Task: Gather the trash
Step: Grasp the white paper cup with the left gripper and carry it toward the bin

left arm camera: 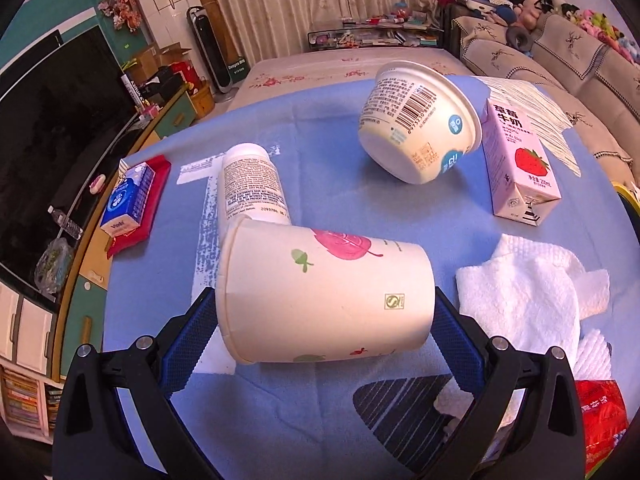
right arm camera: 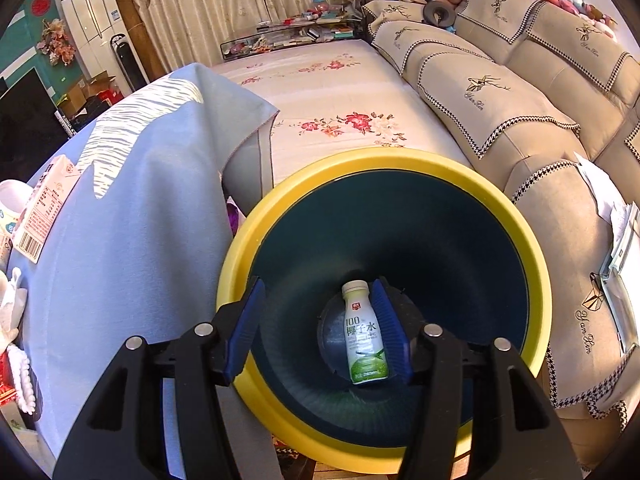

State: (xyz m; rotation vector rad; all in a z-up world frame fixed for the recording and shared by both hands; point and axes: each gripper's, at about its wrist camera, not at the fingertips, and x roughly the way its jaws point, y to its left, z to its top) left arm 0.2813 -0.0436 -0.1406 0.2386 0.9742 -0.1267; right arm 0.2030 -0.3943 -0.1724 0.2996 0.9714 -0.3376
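With one bottle already lying in the bin below the parted, empty right gripper, the cup on the bench is straddled, ungripped, by the wide-open left gripper, pending closure from 3 and 9 o'clock.

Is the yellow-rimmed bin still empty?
No, a small white and green bottle already lies at the bottom of the bin, seen past the right gripper.
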